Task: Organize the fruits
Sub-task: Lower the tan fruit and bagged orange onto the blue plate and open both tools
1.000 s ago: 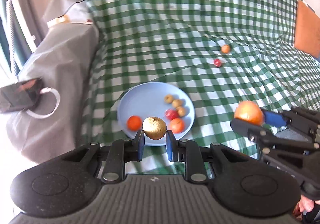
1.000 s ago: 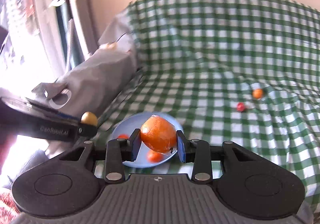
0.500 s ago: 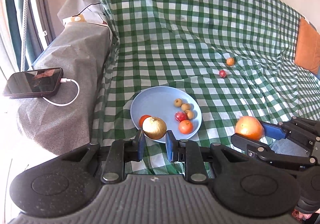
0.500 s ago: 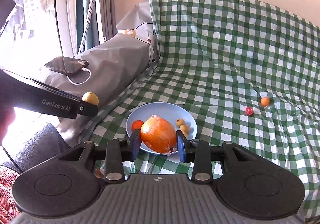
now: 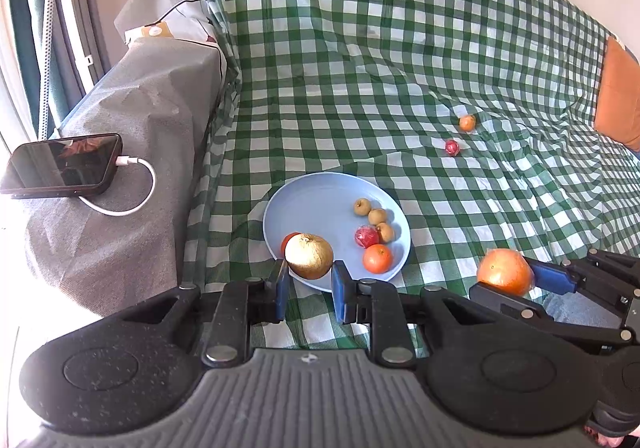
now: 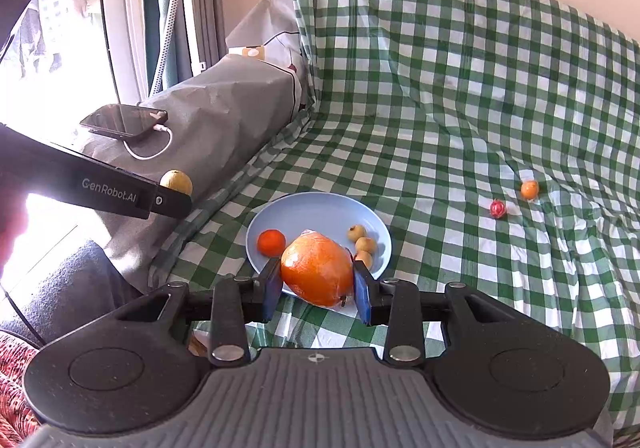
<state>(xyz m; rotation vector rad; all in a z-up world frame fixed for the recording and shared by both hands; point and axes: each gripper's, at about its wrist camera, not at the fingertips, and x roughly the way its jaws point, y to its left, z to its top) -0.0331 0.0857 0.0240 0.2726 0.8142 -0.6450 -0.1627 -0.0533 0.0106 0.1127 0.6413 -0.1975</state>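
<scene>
Checkered cloth (image 5: 360, 47) under plate (image 5: 320, 199); left gripper (image 5: 308, 284) clamps golden fruit (image 5: 309, 256), hiding tangerine; right gripper (image 6: 316, 290) clamps orange (image 6: 316, 270)

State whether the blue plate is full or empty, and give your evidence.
Neither: the blue plate is partly filled. Two small oranges, a red fruit and three small brown fruits lie in it, with bare blue surface left.

Charging phone (image 5: 64, 165), white cable (image 5: 132, 191), orange cushion (image 5: 618, 99), perhaps
</scene>
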